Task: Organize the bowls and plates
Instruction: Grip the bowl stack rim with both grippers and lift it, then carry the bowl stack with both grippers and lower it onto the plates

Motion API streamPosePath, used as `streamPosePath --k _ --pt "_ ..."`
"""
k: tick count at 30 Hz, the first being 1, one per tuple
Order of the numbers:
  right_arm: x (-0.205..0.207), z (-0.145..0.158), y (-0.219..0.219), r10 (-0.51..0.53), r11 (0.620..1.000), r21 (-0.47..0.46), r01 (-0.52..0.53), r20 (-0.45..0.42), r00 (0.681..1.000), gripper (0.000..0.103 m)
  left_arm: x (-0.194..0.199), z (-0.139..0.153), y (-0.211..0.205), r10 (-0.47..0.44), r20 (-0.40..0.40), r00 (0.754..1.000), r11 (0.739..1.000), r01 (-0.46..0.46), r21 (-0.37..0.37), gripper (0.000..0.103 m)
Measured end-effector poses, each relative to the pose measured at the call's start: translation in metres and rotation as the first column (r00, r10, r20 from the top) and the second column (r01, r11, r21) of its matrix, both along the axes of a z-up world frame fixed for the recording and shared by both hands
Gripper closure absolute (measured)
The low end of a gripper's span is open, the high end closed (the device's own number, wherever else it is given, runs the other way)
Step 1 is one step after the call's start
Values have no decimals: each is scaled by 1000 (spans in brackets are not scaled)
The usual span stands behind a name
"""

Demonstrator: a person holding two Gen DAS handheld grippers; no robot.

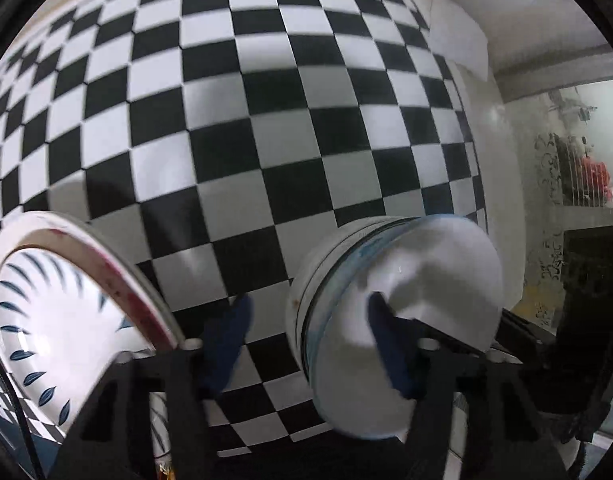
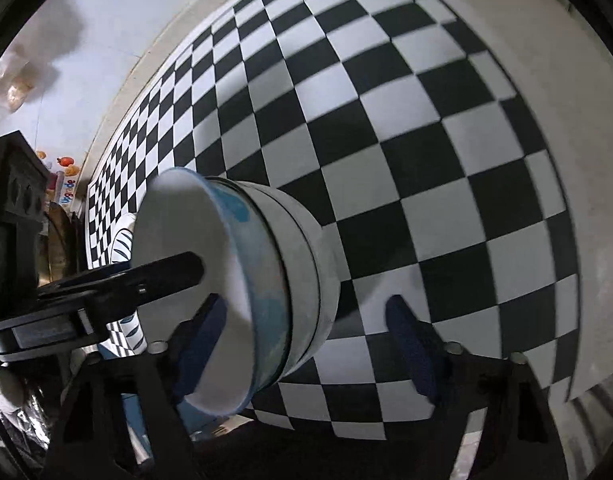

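A stack of bowls (image 1: 418,280) stands on the chequered cloth; the top bowl is white inside with a blue rim. My left gripper (image 1: 308,304) straddles its near wall. One blue pad is inside the bowl and the other is outside, with cloth showing between that pad and the wall. My right gripper (image 2: 306,304) straddles the same stack of bowls (image 2: 290,248) from the other side, its outer pad well off the wall. The left gripper's black finger (image 2: 174,272) shows inside the bowl. Stacked plates (image 1: 66,312) with blue leaf marks and a red-stained rim lie at the lower left.
The black-and-white chequered cloth (image 1: 266,120) covers most of the white table (image 2: 546,60). A dark cabinet (image 1: 586,280) stands beyond the table's edge, seen also as the dark cabinet (image 2: 14,220) at left. A patterned plate (image 2: 122,248) peeks out behind the bowls.
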State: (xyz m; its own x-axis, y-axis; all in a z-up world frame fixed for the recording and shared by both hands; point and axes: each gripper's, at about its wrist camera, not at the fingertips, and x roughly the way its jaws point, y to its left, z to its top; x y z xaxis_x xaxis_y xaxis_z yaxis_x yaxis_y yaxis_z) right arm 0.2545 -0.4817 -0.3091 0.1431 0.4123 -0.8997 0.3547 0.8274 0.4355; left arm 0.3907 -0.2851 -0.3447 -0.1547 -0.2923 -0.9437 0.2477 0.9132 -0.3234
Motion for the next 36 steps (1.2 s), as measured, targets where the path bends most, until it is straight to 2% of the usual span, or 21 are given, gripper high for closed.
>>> streamPosePath --k 1,3,4,10,17,24,28,36 --pt "1 -5 0 -3 1000 17 3 -8 1000 45 1 -4 -1 -1 -16 1000 1000 1 -7 62" --pt "3 -13 2 -4 998 56 5 -17 1000 56 1 -13 -3 0 -53 999 1000 -1 -30 60" --pt "4 -17 2 -6 998 60 7 -22 1000 56 1 -16 -3 6 -68 998 998 -9 -55 60" --pt "6 -31 -5 -46 989 136 49 -29 999 56 4 -19 -1 13 -86 996 995 -22 -101 60" --pt "10 -35 -2 -59 990 131 61 -22 998 55 -2 -15 1 12 -43 999 994 -17 -105 62" --pt "11 -25 11 -39 993 115 40 -12 999 56 -8 -5 11 36 -4 999 994 -37 -105 62" --pt "19 -15 23 -17 997 79 16 22 1000 56 -7 1 14 43 28 999 993 -40 -110 62" --pt "38 10 47 23 998 54 -26 55 998 56 -3 29 35 77 70 995 991 -68 -114 62"
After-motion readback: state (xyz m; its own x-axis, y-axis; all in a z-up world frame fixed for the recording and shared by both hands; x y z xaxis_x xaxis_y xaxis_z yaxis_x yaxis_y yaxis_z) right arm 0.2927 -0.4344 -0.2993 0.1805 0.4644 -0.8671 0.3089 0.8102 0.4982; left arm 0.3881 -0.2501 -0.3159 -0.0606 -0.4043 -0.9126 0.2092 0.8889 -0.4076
